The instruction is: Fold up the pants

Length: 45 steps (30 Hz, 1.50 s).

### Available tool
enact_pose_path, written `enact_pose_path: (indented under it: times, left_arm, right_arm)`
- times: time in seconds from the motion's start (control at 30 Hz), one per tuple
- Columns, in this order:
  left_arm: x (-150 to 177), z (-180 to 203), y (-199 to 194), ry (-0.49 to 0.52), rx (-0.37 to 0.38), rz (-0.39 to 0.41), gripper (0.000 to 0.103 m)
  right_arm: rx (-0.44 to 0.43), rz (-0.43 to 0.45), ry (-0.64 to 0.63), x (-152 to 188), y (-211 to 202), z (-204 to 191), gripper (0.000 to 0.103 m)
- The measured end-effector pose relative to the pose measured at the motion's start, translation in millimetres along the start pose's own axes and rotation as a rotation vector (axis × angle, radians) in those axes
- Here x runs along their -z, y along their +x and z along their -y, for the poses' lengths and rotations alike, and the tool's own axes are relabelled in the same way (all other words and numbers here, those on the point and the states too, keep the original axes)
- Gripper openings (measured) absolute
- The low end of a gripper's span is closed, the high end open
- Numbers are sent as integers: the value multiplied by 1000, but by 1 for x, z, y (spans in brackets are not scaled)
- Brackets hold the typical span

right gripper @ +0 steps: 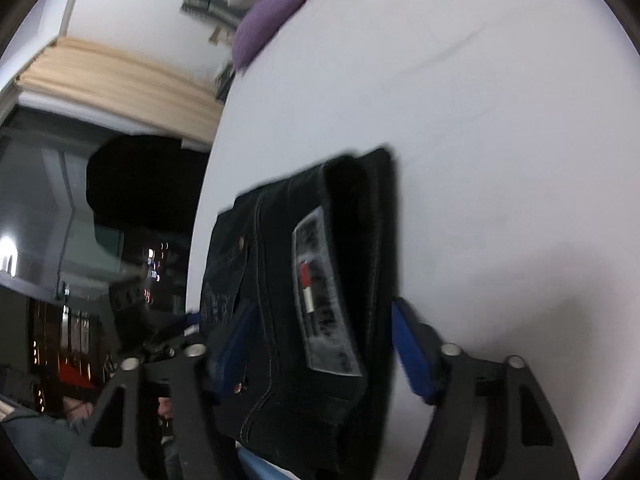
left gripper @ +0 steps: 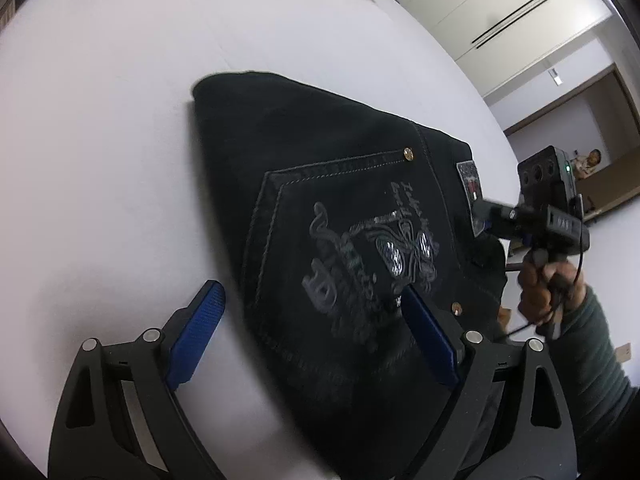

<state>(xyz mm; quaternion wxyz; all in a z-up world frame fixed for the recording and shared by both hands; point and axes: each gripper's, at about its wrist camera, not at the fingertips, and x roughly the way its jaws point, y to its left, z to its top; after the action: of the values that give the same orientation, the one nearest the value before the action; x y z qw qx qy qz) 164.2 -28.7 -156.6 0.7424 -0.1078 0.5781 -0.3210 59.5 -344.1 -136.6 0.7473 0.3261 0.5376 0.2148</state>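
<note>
Grippers first: my left gripper stands wide open at the bottom of its frame, one blue pad over bare sheet, the other over the embroidered back pocket, neither pressing on cloth. My right gripper is also open, its pads standing apart on either side of the waistband label; the picture is blurred, but I see no pinch on the denim. From the left view the right gripper shows at the right edge, held in a hand with a dark green sleeve. The pants lie as a compact black bundle in the middle of the white bed, pocket side up, waistband toward the right of the left view. Pillows sit at the top of the right frame, purple and yellow, well apart from the work. I judge the folding done or nearly so, with both grippers let go. Next I would back both clear without snagging the top layer, or pat the stack flat if an edge springs up.
</note>
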Motion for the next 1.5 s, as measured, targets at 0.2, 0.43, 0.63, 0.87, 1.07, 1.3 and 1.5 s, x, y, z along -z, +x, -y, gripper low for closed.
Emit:
enact_pose_path:
  times: [0.2, 0.43, 0.63, 0.87, 1.07, 1.3, 1.5]
  left_arm:
    - [-12, -9, 5, -64, 38, -14, 45]
    - [-14, -6, -14, -64, 41, 27, 19]
    - [-27, -5, -57, -28, 37, 112, 17]
    - [-89, -47, -114, -11, -43, 225, 17]
    - [-150, -109, -126, -21, -116, 247, 17]
    - [-189, -168, -96, -54, -144, 218, 18]
    - [-179, -216, -70, -116, -126, 206, 43]
  right_arm:
    - [58, -14, 21, -2, 6, 0, 38]
    - [183, 25, -108, 3, -16, -42, 21]
    - [193, 62, -229, -18, -30, -94, 19]
    - [148, 94, -284, -90, -5, -129, 18]
    - [117, 85, -277, -161, 54, -138, 18]
    - [107, 60, -206, -214, 104, -107, 18]
    - [54, 87, -63, -200, 115, -39, 37]
